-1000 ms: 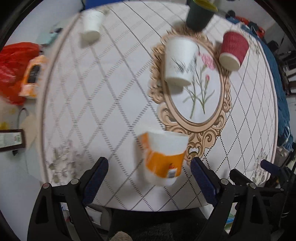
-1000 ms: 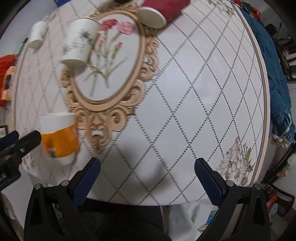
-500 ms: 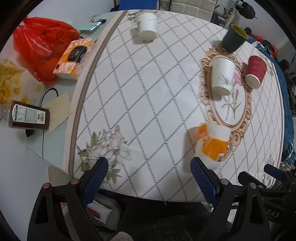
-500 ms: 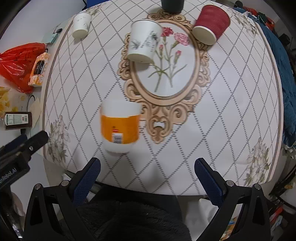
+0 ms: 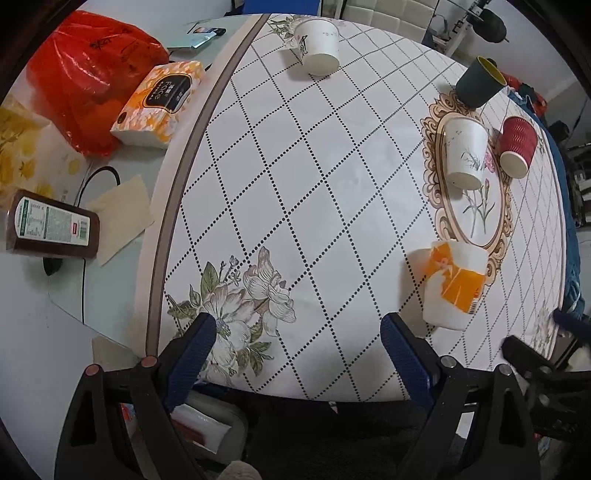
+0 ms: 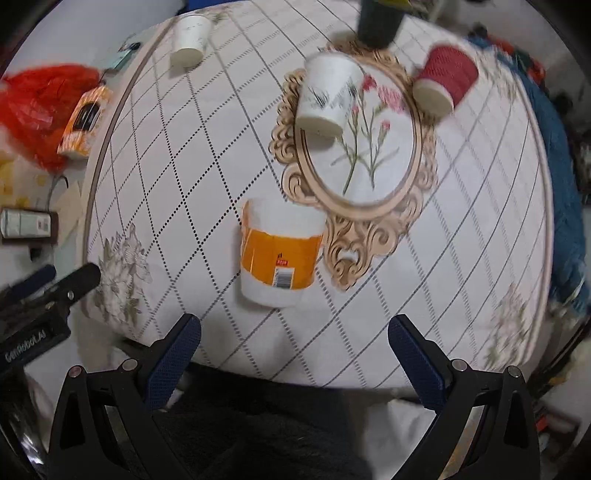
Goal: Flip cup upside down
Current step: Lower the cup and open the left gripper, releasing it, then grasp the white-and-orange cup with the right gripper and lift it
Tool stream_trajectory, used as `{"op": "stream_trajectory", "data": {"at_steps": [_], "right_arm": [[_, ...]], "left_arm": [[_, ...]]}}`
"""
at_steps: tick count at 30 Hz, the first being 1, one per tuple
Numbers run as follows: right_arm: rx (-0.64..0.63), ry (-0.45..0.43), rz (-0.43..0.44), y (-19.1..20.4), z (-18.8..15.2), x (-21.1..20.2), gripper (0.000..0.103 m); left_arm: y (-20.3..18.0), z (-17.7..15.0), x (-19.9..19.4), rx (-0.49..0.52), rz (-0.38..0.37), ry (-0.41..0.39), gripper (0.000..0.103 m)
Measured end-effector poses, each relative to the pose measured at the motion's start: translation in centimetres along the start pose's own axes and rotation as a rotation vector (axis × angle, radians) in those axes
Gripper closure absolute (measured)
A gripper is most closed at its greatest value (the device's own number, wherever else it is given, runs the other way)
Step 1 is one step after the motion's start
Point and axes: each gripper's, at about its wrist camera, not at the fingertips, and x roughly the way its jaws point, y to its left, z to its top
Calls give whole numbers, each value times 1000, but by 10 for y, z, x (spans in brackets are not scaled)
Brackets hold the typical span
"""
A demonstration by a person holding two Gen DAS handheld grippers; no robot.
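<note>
Several cups stand on the round table (image 5: 332,184). A white cup with an orange label (image 5: 452,284) stands near the front edge, beside the ornate oval print; it also shows in the right wrist view (image 6: 280,254). My left gripper (image 5: 295,332) is open and empty, above the front edge, left of that cup. My right gripper (image 6: 293,330) is open and empty, just in front of the orange-label cup. A white floral cup (image 6: 328,96), a red ribbed cup (image 6: 443,81), a dark green cup (image 6: 380,18) and a far white cup (image 6: 190,37) stand farther back.
Left of the table lie a red plastic bag (image 5: 85,70), an orange tissue pack (image 5: 159,103), a dark brown box (image 5: 51,229) and a paper napkin (image 5: 118,218). A blue cloth (image 6: 561,166) hangs at the right edge.
The left gripper has swung left, so the orange-label cup now sits to its right. The right gripper has turned left and now faces that cup. Both stay open.
</note>
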Motion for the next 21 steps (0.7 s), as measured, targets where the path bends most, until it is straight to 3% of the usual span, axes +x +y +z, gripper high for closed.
{"op": "stream_trajectory", "data": {"at_steps": [1, 4, 7, 11, 12, 15, 21], "right_arm": [[-50, -16, -20, 3, 1, -4, 0], [-263, -87, -124, 16, 3, -18, 0], [-590, -164, -291, 36, 1, -29, 0], [-1180, -191, -551, 65, -21, -13, 0], [-1286, -192, -591, 67, -27, -8, 0], [-1769, -183, -752, 68, -60, 22, 0], [-2478, -157, -904, 41, -95, 71, 0]], "left_arm": [[0, 1, 2, 4, 6, -2, 2], [-3, 3, 6, 26, 35, -17, 2], [-2, 5, 12, 7, 48, -27, 2], [2, 8, 23, -46, 58, -13, 2], [2, 9, 26, -57, 61, -9, 2], [3, 10, 35, -102, 64, 17, 2], [8, 6, 53, -181, 85, 67, 2]]}}
